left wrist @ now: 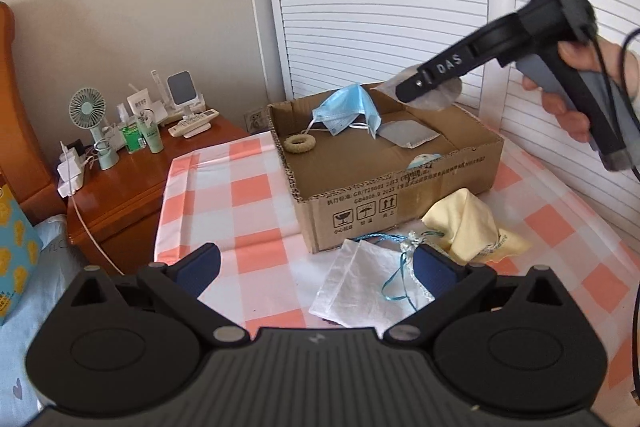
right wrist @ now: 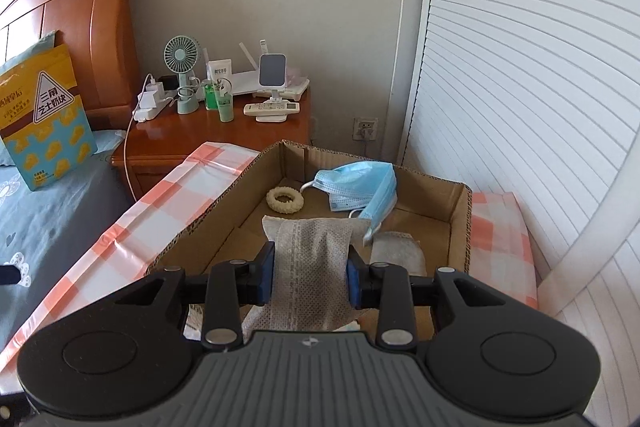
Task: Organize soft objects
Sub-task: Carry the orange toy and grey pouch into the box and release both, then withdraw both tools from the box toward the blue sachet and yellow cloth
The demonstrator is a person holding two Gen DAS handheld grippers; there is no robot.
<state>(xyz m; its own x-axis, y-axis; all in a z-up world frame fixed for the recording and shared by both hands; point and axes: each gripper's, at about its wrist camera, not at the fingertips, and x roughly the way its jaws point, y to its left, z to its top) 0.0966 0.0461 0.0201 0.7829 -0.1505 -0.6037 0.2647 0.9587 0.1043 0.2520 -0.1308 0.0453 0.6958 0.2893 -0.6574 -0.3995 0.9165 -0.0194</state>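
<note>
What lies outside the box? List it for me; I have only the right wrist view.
Observer: A yellow cloth lies crumpled on the checked tablecloth, by the near wall of the cardboard box.
Operator: Go on, name the rest.
Observer: A white cloth lies flat beside the yellow one, with a blue cord trailing over its edge.
Operator: Report the left gripper.
Observer: The left gripper is wide open and empty, pointed toward the white cloth.
</note>
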